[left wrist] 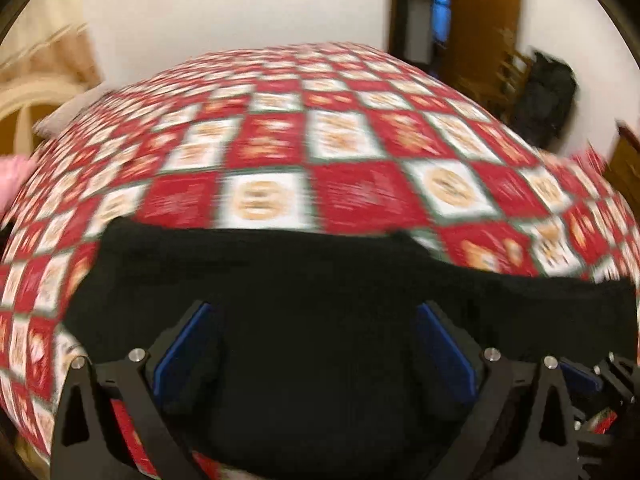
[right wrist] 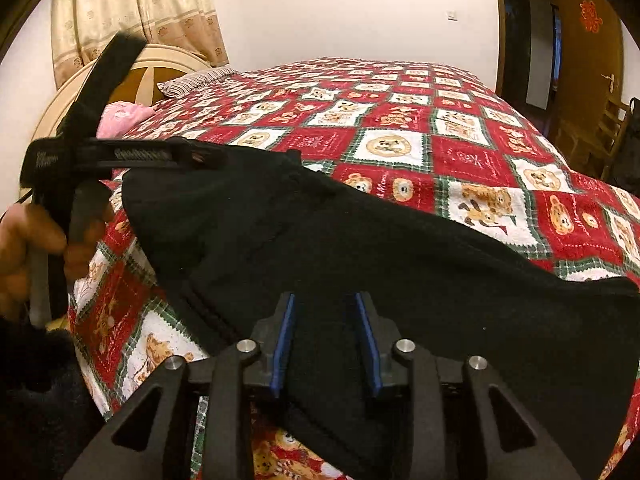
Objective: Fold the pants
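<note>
Black pants (left wrist: 304, 292) lie across the near edge of a bed with a red and white checked bear quilt (left wrist: 340, 184). My left gripper (left wrist: 316, 316) is open, its blue pads wide apart over the black fabric; the view is blurred. In the right wrist view the pants (right wrist: 400, 272) stretch from the left gripper (right wrist: 192, 156) at the left, down to the right. My right gripper (right wrist: 326, 312) is open, its blue pads apart above the fabric. The left gripper's tips are hidden against the pants there.
A pink item (right wrist: 120, 116) and a striped pillow (right wrist: 196, 78) lie near the cream headboard (right wrist: 80, 92) at the left. Curtains hang behind. A wooden door (right wrist: 588, 52) and a chair (right wrist: 608, 120) stand at the right. The quilt (right wrist: 440, 128) beyond the pants is bare.
</note>
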